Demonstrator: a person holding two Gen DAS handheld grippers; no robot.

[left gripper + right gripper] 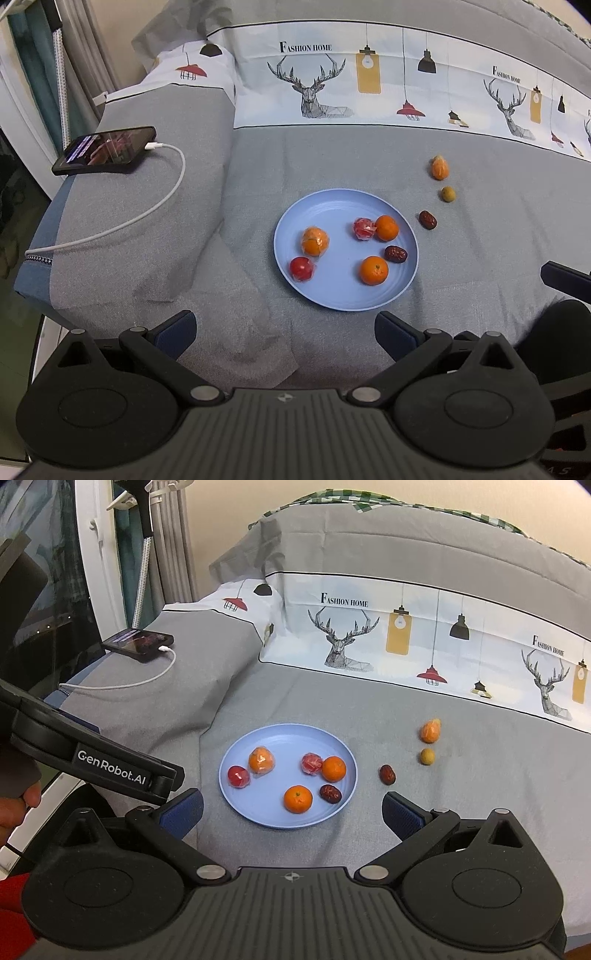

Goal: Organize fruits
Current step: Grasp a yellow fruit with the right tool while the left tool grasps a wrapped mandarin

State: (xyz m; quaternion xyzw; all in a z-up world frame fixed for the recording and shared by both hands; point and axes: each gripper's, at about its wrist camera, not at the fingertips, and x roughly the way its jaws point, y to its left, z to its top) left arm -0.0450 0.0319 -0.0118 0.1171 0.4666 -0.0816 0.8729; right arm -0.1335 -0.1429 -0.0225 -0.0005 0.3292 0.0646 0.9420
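Six fruits are already gathered on the round pale-blue plastic plate (236, 801) on the grey bed; three more (a dark red date (387, 774) nearest) lie beside it, presumably awaiting collection. Both grippers' jaws are spread, empty.

6 fruits lie on the plate (295, 218); 3 more fruits (427, 220) sit right of it, on the bedspread (498, 229).

Soft even indoor light; fisheye-bent edges, sharp.
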